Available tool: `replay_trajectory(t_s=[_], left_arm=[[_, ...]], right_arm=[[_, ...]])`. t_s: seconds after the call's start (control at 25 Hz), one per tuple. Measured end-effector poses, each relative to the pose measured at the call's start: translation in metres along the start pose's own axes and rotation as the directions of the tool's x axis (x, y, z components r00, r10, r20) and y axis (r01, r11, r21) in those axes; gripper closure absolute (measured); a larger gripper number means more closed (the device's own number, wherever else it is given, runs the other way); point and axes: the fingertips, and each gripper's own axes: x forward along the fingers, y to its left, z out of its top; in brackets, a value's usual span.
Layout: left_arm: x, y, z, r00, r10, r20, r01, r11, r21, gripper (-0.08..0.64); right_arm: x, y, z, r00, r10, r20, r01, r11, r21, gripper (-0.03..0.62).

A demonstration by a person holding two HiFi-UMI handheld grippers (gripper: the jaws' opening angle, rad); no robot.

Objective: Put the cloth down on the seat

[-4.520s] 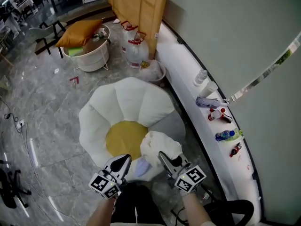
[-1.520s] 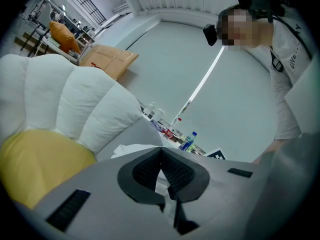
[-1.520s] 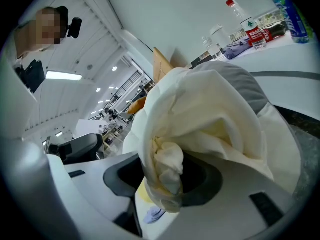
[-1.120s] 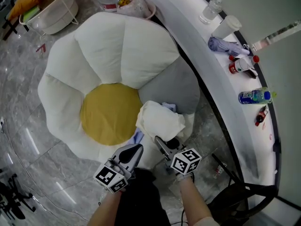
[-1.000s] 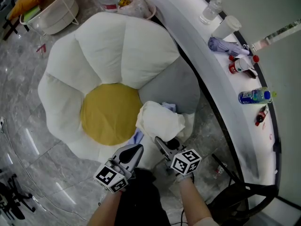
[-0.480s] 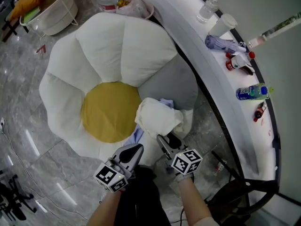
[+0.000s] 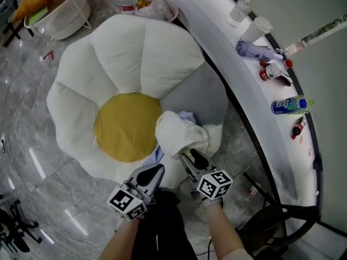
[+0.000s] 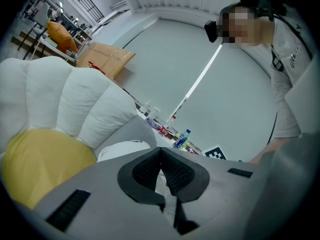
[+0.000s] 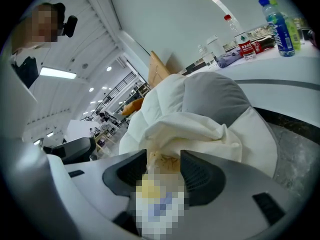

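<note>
Flower-shaped seat [image 7: 135, 53], white petals round a yellow centre. Cream cloth [image 7: 176, 134] bunched on the seat's near right edge, its near end clamped between the jaws of the right gripper [image 7: 191, 157]. Left gripper [image 7: 154, 173] just beside, jaws closed tip to tip. Bluish fold [image 7: 158, 155] under the cloth, hard to identify; cloth's reach inside the right jaws hidden.

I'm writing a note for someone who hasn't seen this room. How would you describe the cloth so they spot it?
Find the big flower-shaped seat with white petals and a yellow centre. At its near right edge, beside the yellow, sits the cloth, held by the right hand-held gripper. Unlike the smooth puffed petals, it is cream and crumpled.
</note>
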Motion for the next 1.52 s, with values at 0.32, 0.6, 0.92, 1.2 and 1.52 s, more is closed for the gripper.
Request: replay_trajectory(t_s=[0.32, 0.6, 0.92, 1.2, 1.52], left_arm=[[-0.006, 0.004, -0.005, 1.0, 0.007, 0.013, -0.007, 1.0, 0.0, 0.546], [-0.02, 0.009, -0.01, 0.999, 0.023, 0.023, -0.023, 1.0, -0.003, 0.546], [-0.038, 0.001, 0.001, 0.999, 0.026, 0.039, -0.026, 1.0, -0.002, 0.546], [-0.059, -0.017, 0.022, 0.998, 0.027, 0.054, -0.027, 1.0, 0.004, 0.546], [-0.093, -0.043, 0.066, 0.997, 0.037, 0.061, -0.039, 0.999, 0.034, 0.548]], right_arm=[[0.005, -0.002, -0.01, 1.0, 0.002, -0.007, -0.002, 1.0, 0.007, 0.388], [0.009, 0.012, -0.017, 1.0, 0.019, -0.008, -0.019, 1.0, -0.012, 0.388], [0.003, 0.048, -0.008, 0.998, 0.058, 0.011, -0.057, 0.996, -0.061, 0.423], [-0.012, 0.087, 0.006, 0.996, 0.088, 0.021, -0.086, 0.992, -0.096, 0.512], [-0.033, 0.149, 0.033, 0.991, 0.128, 0.032, -0.124, 0.987, -0.1, 0.549]])
